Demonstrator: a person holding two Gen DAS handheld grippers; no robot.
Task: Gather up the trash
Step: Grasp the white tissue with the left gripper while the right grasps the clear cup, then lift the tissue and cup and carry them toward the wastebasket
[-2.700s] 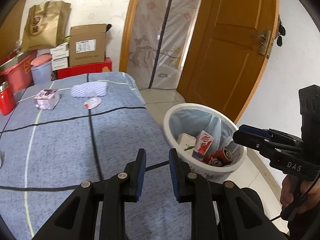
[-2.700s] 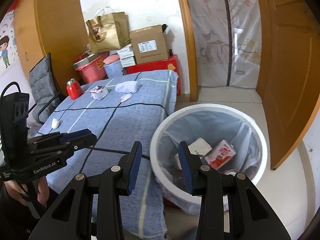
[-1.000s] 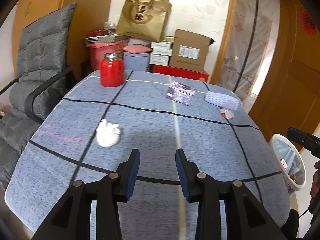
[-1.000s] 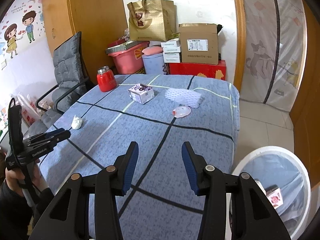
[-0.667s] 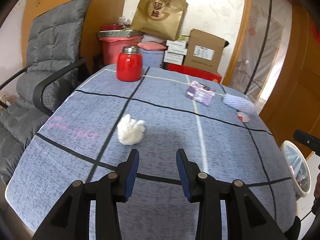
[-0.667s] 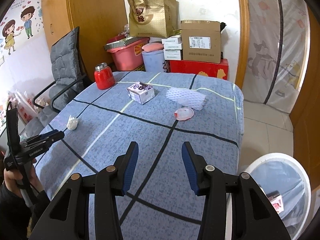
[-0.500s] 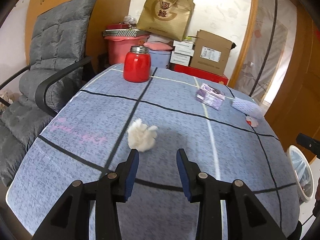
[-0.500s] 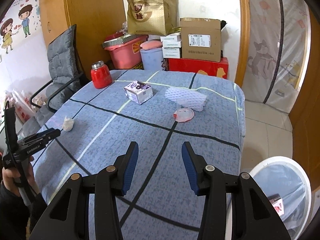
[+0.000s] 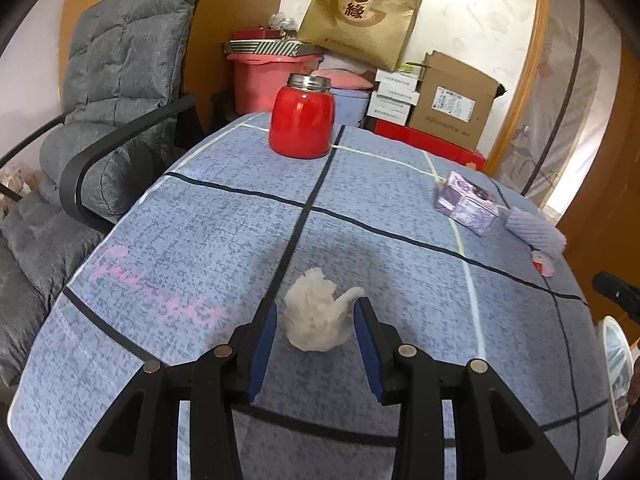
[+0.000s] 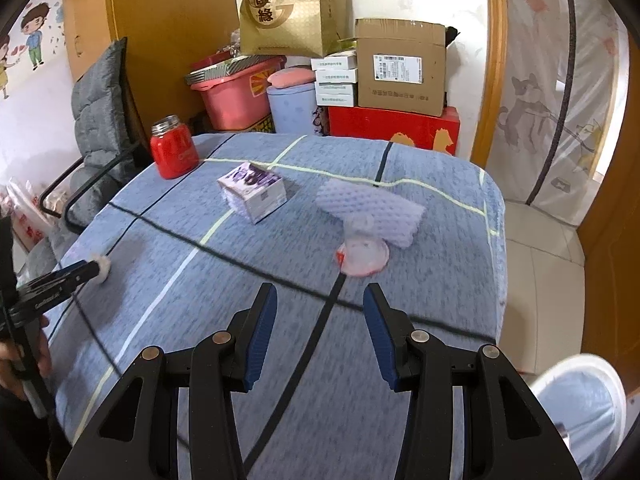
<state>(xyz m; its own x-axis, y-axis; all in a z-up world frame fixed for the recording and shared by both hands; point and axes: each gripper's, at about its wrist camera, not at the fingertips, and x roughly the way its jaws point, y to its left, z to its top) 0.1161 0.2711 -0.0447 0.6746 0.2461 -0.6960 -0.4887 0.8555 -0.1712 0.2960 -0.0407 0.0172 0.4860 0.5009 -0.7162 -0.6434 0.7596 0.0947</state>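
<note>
A crumpled white tissue (image 9: 318, 315) lies on the blue tablecloth (image 9: 240, 232), between the open jaws of my left gripper (image 9: 314, 314); it also shows in the right wrist view (image 10: 104, 267) at the left gripper's tips. My right gripper (image 10: 320, 304) is open and empty above the cloth, a short way in front of a pink-and-white lid (image 10: 363, 256) and a lavender foam wrapper (image 10: 370, 210). A purple carton (image 10: 253, 191) lies further back. The white trash bin (image 10: 588, 408) stands on the floor at the table's right end.
A red jar (image 9: 302, 118) stands at the far side of the table. A grey padded chair (image 9: 104, 92) is at the left. Boxes, a pink tub and a gold paper bag (image 10: 292, 10) are stacked behind the table. A wooden door frame (image 10: 490, 60) is on the right.
My left gripper has swung from the bin to the table's left side and closed in until the tissue sits between its jaws. My right gripper has moved forward towards the pink lid.
</note>
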